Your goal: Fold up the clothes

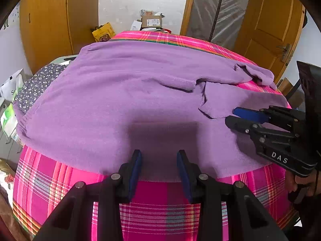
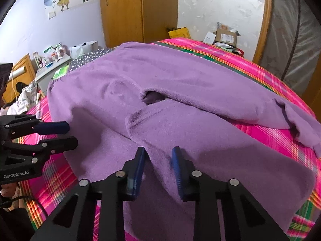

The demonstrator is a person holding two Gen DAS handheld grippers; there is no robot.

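A purple fleece garment (image 1: pixel 120 100), apparently trousers, lies spread across a bed with a pink plaid sheet (image 1: pixel 160 200). Its gathered waistband is at the left and its legs run to the right. My left gripper (image 1: pixel 159 160) hovers open over the garment's near hem, with nothing pinched; it also shows at the left edge of the right wrist view (image 2: pixel 70 134). My right gripper (image 2: pixel 158 156) is shut on a raised fold of the near leg (image 2: pixel 180 130), and the fabric fills the gap between its pads. From the left wrist, the right gripper (image 1: pixel 230 116) appears low on the cloth at the right.
A grey dotted cloth (image 1: pixel 34 88) lies at the bed's far left. A cardboard box (image 1: pixel 151 21) and a yellow package (image 1: pixel 103 32) sit beyond the far edge. A bedside table with bottles (image 2: pixel 52 60) stands left; a wooden door (image 1: pixel 270 30) stands right.
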